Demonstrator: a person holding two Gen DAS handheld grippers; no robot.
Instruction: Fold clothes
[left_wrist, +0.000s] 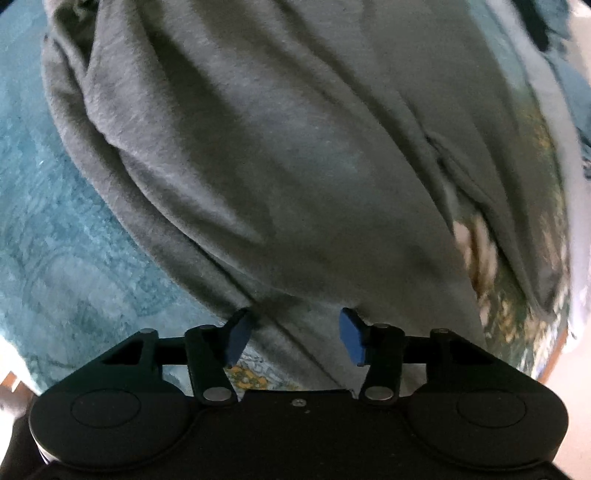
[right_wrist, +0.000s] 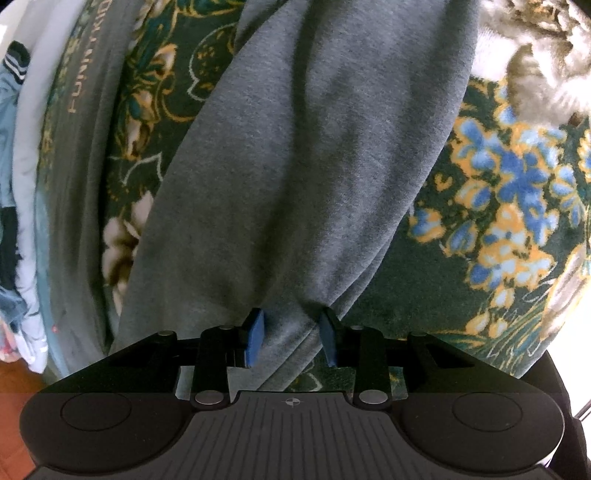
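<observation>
A grey fleece garment (left_wrist: 280, 155) lies rumpled over a patterned blanket and fills most of the left wrist view. My left gripper (left_wrist: 293, 338) is open, its blue pads (left_wrist: 352, 341) apart, with the garment's near edge lying between them. In the right wrist view a long grey part of the same garment (right_wrist: 303, 177) runs away from me. My right gripper (right_wrist: 291, 338) has its blue pads (right_wrist: 255, 338) partly apart with a bunched fold of the grey cloth between them; the cloth gathers at the right pad.
A dark green floral blanket (right_wrist: 498, 206) lies under the garment. A teal patterned cover (left_wrist: 55, 221) lies at the left. A stack of folded clothes, one grey with printed letters (right_wrist: 70, 122), sits at the left of the right wrist view. Wooden floor (right_wrist: 14, 380) shows below.
</observation>
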